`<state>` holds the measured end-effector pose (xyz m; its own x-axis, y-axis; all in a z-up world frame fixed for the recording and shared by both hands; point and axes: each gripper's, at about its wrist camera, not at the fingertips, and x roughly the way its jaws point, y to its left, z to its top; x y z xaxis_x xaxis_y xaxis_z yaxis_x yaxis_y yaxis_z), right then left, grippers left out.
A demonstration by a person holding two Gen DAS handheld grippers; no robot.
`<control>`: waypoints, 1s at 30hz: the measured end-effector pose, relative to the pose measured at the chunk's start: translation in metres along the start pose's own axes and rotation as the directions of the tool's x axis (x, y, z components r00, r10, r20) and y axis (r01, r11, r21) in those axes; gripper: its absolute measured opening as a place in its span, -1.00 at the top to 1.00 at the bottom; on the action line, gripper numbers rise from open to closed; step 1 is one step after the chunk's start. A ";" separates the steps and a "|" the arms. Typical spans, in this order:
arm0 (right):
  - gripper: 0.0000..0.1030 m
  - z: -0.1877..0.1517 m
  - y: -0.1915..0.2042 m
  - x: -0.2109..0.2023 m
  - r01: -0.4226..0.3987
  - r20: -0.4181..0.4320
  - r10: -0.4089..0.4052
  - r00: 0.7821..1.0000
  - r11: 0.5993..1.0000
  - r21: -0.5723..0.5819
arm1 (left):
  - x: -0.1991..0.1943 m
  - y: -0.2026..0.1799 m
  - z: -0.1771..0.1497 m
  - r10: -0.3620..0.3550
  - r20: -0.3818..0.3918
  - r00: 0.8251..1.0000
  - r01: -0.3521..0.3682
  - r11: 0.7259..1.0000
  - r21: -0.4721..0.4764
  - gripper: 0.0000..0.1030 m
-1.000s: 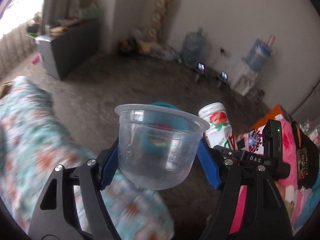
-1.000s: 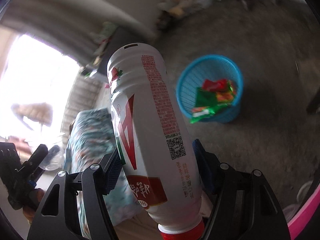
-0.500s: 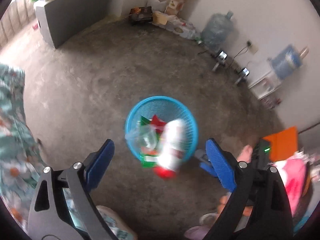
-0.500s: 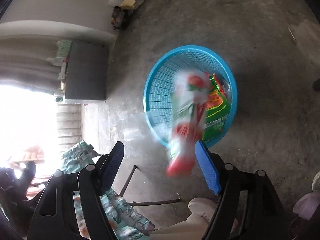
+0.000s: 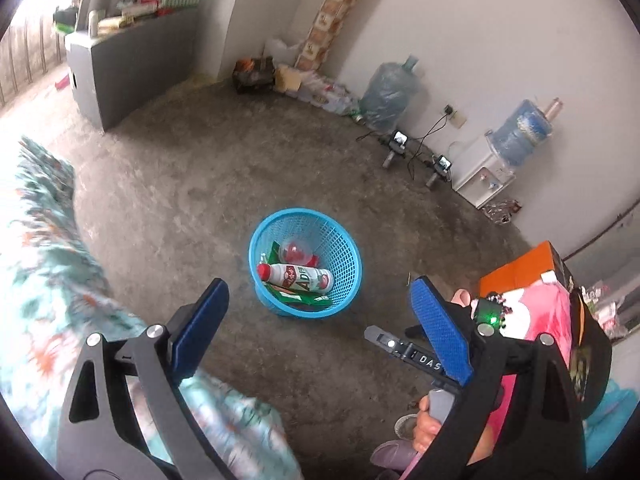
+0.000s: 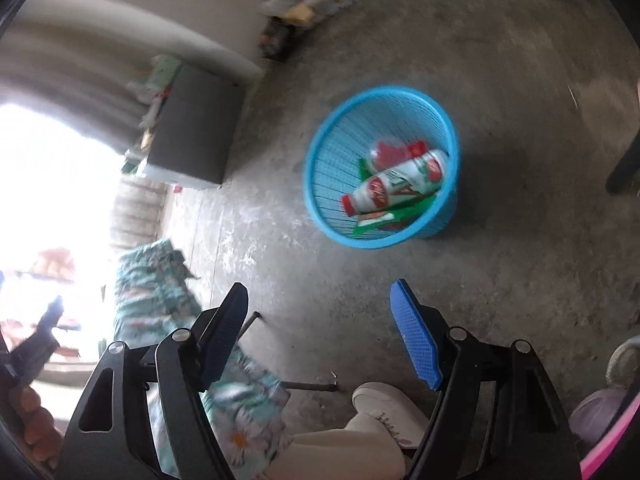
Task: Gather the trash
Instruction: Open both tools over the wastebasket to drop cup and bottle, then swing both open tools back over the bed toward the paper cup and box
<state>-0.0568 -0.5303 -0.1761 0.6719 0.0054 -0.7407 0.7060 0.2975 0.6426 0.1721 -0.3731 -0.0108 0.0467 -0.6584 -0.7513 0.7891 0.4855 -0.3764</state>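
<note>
- Both loads have left the grippers since a second ago: the cup (image 5: pixel 295 251) and the bottle (image 5: pixel 297 277) now lie in the basket (image 5: pixel 349 268) on the floor, where before each sat clamped between blue pads.
- Left gripper (image 5: pixel 316 320) has just been opening; its jaws stand wide with nothing between them, only the floor and basket beyond.
- Right gripper (image 6: pixel 320 332) likewise has just been opening and stands wide and empty, hanging above and short of the basket (image 6: pixel 320 184).
- Bottle (image 6: pixel 396 186) rests on its side across green wrappers (image 6: pixel 394 216), red cap toward the rim; the cup sits just behind it, touching or nearly so.
- Progress, as I judge it: this drop is done. Whether more trash is left to gather I cannot tell; litter shows along the far wall (image 5: pixel 316 88), but it may not belong to the task.
- Hard to read: the patterned cloth (image 5: pixel 44 264) is blurred, the window side of the right view is washed out, and the cup is barely legible there.
</note>
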 end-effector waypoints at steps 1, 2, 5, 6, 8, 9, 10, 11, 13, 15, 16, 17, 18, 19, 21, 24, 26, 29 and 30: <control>-0.41 -0.005 0.014 -0.010 0.004 0.014 -0.003 1.000 0.999 -0.042 | -0.015 0.000 -0.005 0.006 0.021 1.000 -0.006 1.000 0.008 -0.72; -0.45 -0.008 0.025 -0.015 0.006 0.026 -0.004 1.000 0.997 -0.073 | -0.025 -0.001 -0.007 0.013 0.038 0.999 -0.013 1.000 0.010 -0.72; -0.61 -0.024 0.061 -0.036 0.004 0.049 0.007 0.999 0.977 -0.212 | -0.074 0.004 -0.024 0.023 0.114 0.993 -0.025 0.999 0.021 -0.72; -0.64 -0.030 0.075 -0.041 0.005 0.051 0.009 0.999 0.965 -0.264 | -0.087 0.006 -0.028 0.028 0.133 0.991 -0.031 0.999 0.020 -0.72; -0.69 -0.040 0.098 -0.048 -0.005 0.047 0.022 0.999 0.939 -0.343 | -0.112 0.013 -0.040 0.042 0.165 0.985 -0.046 0.999 0.017 -0.72; -0.69 -0.045 0.107 -0.051 -0.010 0.042 0.027 0.999 0.930 -0.368 | -0.129 0.020 -0.049 0.060 0.185 0.981 -0.062 0.998 0.007 -0.72; -0.70 -0.050 0.117 -0.053 -0.018 0.035 0.035 0.999 0.919 -0.394 | -0.140 0.025 -0.056 0.076 0.200 0.977 -0.077 0.997 -0.004 -0.72; -0.70 -0.056 0.127 -0.055 -0.031 0.026 0.046 0.999 0.909 -0.415 | -0.149 0.031 -0.062 0.092 0.212 0.973 -0.091 0.996 -0.015 -0.72; -0.70 -0.067 0.140 -0.056 -0.052 0.007 0.061 0.998 0.895 -0.443 | -0.175 0.045 -0.076 0.142 0.245 0.959 -0.133 0.990 -0.054 -0.72; -0.70 -0.077 0.155 -0.056 -0.066 -0.017 0.066 0.998 0.878 -0.475 | -0.197 0.057 -0.091 0.179 0.277 0.944 -0.163 0.983 -0.080 -0.72; -0.70 -0.083 0.162 -0.056 -0.068 -0.027 0.063 0.998 0.868 -0.491 | -0.205 0.063 -0.096 0.194 0.288 0.938 -0.175 0.981 -0.089 -0.72; -0.70 -0.088 0.167 -0.057 -0.074 -0.037 0.065 0.997 0.859 -0.507 | -0.216 0.069 -0.105 0.221 0.305 0.927 -0.199 0.975 -0.101 -0.72; -0.70 -0.093 0.172 -0.057 -0.082 -0.047 0.068 0.997 0.849 -0.522 | -0.224 0.074 -0.112 0.240 0.313 0.919 -0.217 0.970 -0.107 -0.72; -0.70 -0.097 0.176 -0.057 -0.086 -0.054 0.068 0.996 0.842 -0.533 | -0.231 0.079 -0.119 0.255 0.318 0.913 -0.231 0.966 -0.111 -0.72; -0.70 -0.106 0.186 -0.061 -0.096 -0.067 0.071 0.995 0.829 -0.551 | -0.244 0.090 -0.131 0.290 0.319 0.902 -0.263 0.957 -0.125 -0.72; -0.70 -0.116 0.195 -0.060 -0.110 -0.089 0.073 0.993 0.815 -0.569 | -0.261 0.110 -0.151 0.349 0.321 0.880 -0.311 0.936 -0.164 -0.72; -0.70 -0.122 0.201 -0.057 -0.123 -0.107 0.075 0.991 0.806 -0.579 | -0.269 0.120 -0.161 0.373 0.317 0.872 -0.327 0.926 -0.188 -0.72; -0.70 -0.134 0.213 -0.054 -0.136 -0.133 0.070 0.989 0.786 -0.603 | -0.280 0.136 -0.181 0.414 0.318 0.853 -0.351 0.906 -0.237 -0.72; -0.70 -0.136 0.216 -0.053 -0.140 -0.138 0.069 0.988 0.781 -0.609 | -0.285 0.143 -0.188 0.432 0.318 0.844 -0.363 0.896 -0.254 -0.72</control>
<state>0.0293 -0.3365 -0.0249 0.6817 0.1577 -0.7144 0.3211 0.8129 0.4858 0.1566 -0.0082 0.0480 0.5755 -0.5287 -0.6239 0.5345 0.8206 -0.2024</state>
